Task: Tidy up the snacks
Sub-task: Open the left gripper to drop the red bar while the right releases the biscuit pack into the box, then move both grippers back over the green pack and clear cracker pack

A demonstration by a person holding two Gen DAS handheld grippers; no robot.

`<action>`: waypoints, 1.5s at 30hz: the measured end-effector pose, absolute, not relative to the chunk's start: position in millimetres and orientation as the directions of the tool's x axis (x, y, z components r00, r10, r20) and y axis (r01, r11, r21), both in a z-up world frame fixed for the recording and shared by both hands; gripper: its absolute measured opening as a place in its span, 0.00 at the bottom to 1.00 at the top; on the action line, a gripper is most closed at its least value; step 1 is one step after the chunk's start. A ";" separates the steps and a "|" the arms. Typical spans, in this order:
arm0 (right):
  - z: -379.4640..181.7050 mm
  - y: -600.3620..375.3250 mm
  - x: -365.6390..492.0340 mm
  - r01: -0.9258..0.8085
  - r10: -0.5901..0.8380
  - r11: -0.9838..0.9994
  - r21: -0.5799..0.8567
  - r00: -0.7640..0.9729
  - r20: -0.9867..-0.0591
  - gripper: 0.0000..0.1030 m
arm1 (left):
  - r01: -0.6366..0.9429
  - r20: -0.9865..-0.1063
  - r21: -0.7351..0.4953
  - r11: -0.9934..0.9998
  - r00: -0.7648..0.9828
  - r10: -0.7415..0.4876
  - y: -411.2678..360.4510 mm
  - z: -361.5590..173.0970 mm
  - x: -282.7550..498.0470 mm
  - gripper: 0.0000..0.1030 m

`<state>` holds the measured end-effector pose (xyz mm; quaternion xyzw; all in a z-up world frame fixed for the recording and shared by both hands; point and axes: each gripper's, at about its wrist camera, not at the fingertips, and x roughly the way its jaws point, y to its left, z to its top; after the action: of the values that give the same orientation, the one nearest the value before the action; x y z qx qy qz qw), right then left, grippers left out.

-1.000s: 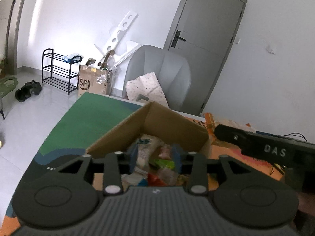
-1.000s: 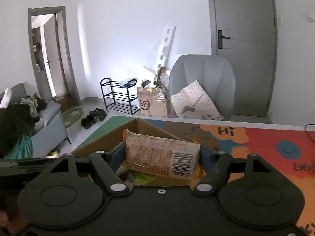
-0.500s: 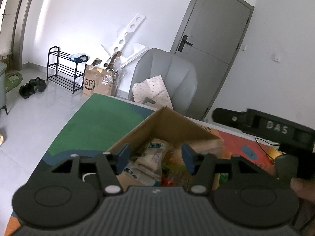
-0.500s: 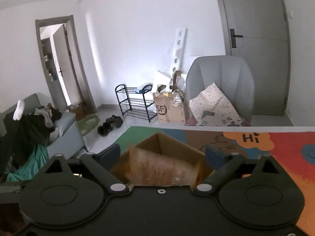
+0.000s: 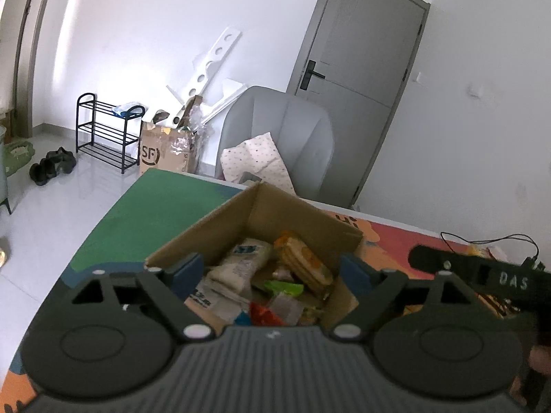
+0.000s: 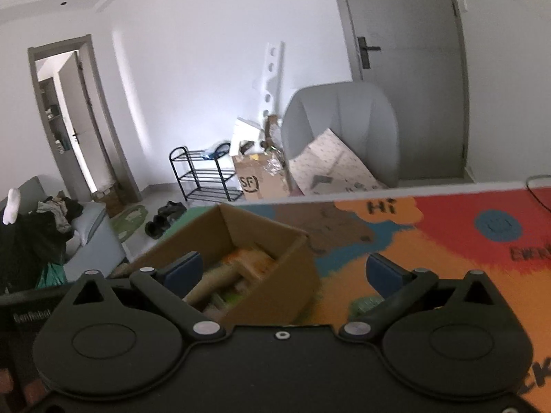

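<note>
Since one second ago, the right gripper (image 6: 282, 272) has let go of the brown snack packet; its jaws now stand wide apart and hold nothing, and it has turned a little to the right, toward the colourful mat (image 6: 430, 237). The packet (image 5: 303, 261) now lies inside the cardboard box (image 5: 206, 237), on top of the other snacks. The left gripper (image 5: 272, 272) has also opened wide, and it is empty above the box.

The next step is probably to fetch another snack. A small green packet (image 6: 366, 304) seems to lie on the mat just beside the box, below the right finger. To do it well, the right gripper should come down with the jaws on both sides of the packet, then close gently, because such wrappers slip and crush easily.
</note>
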<state>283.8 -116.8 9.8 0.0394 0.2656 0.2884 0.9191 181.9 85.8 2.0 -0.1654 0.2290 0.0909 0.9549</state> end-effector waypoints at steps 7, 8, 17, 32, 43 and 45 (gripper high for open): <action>0.0 -155.7 276.2 -0.442 0.511 0.859 0.258 0.713 -0.480 1.00 | -0.209 -0.484 -0.258 0.943 0.873 0.061 61.8 3.7 185.0 0.85; -0.8 -160.5 274.1 -0.435 0.505 0.863 0.258 0.718 -0.478 1.00 | -0.202 -0.485 -0.262 0.944 0.873 0.052 58.3 4.1 185.3 0.85; -11.9 -202.9 269.6 -0.368 0.464 0.885 0.284 0.739 -0.489 1.00 | -0.145 -0.456 -0.268 0.953 0.890 0.007 29.4 5.7 186.3 0.86; -32.9 -242.3 269.3 -0.351 0.479 0.876 0.330 0.708 -0.518 1.00 | -0.053 -0.468 -0.253 0.966 0.880 -0.074 -13.0 2.4 204.9 0.86; -41.6 -258.4 288.1 -0.313 0.480 0.870 0.380 0.712 -0.513 1.00 | -0.041 -0.509 -0.218 0.975 0.857 -0.078 -35.8 -11.4 230.1 0.83; -43.9 -260.3 293.0 -0.310 0.484 0.868 0.389 0.706 -0.517 1.00 | -0.038 -0.515 -0.212 0.976 0.853 -0.079 -39.3 -13.5 235.5 0.83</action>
<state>293.0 -260.3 -43.9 0.1379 0.3161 0.2173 0.9132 235.5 -39.3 -13.5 -0.1079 0.2706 -0.0109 0.9566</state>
